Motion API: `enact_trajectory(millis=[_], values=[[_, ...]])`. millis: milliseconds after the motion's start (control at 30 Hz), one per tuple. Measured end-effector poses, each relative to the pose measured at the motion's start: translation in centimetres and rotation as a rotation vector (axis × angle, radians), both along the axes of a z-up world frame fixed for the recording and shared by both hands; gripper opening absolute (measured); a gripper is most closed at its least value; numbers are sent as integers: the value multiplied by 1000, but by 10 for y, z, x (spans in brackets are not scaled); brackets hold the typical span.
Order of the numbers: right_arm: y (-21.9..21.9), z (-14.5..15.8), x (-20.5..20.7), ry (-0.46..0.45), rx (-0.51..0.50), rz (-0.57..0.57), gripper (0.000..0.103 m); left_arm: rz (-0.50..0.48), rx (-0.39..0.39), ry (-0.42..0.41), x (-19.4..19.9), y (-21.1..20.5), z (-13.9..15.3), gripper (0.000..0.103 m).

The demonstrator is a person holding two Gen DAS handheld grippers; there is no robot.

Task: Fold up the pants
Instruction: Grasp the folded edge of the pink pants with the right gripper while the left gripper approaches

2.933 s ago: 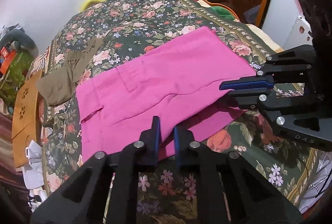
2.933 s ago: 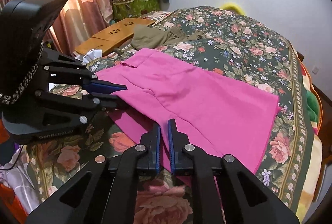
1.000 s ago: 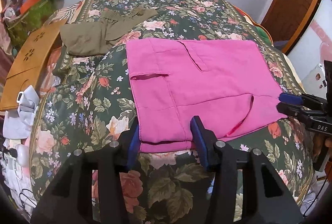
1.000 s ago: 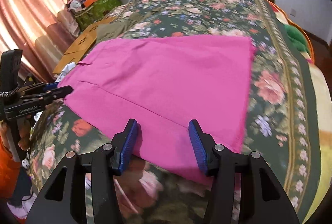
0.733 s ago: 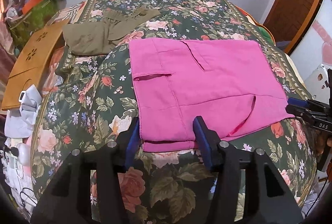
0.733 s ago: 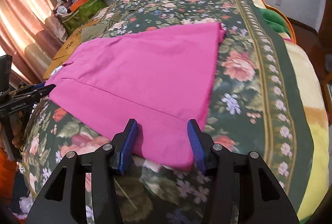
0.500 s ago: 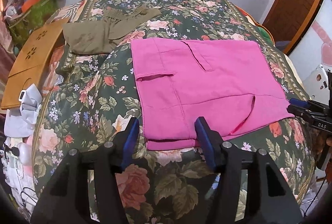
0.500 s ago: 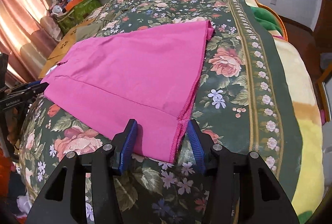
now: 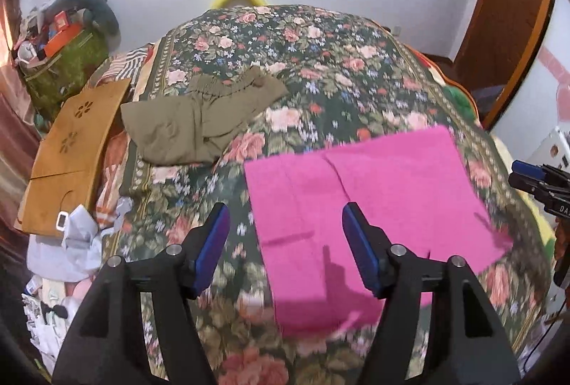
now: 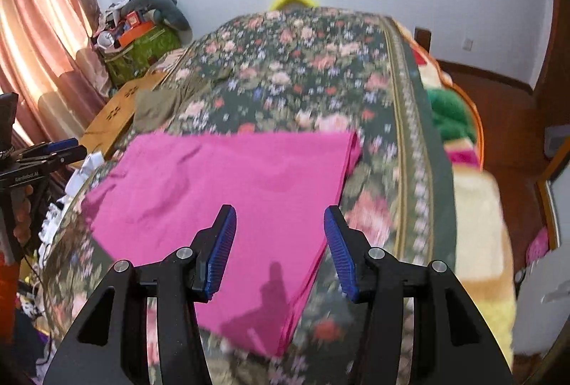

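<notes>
Lying flat on the flowered bedspread (image 9: 320, 64), the pink pants (image 9: 374, 192) are already doubled into a tidy rectangle near the bed's foot — spread smooth, likely so another fold can go in cleanly. The left gripper (image 9: 283, 246) hangs above their left edge, jaws wide apart and holding nothing; the right gripper (image 10: 279, 251) hovers over their right edge, equally wide and empty. An olive garment (image 9: 192, 124) lies well apart up the bed. Beside the bed a green bag (image 9: 64, 64) is heaped with clutter — contents too blurred to name.
</notes>
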State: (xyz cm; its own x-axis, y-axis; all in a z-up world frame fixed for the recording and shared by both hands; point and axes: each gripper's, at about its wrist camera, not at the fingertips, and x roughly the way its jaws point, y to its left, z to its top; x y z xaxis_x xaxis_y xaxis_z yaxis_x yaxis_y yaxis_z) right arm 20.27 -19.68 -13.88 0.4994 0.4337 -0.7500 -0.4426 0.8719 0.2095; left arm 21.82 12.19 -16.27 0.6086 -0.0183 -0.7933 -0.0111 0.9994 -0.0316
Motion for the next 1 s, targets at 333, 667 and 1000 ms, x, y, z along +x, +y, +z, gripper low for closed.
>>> enact_trajectory(millis=[333, 667, 1000], values=[[4, -8, 58, -25, -18, -29, 51, 56, -48, 78, 65, 16, -25, 70], [6, -59, 119, 53, -37, -45, 51, 61, -30, 198, 105, 27, -78, 70], [15, -87, 148, 141, -36, 1, 27, 19, -38, 243, 119, 25, -100, 71]])
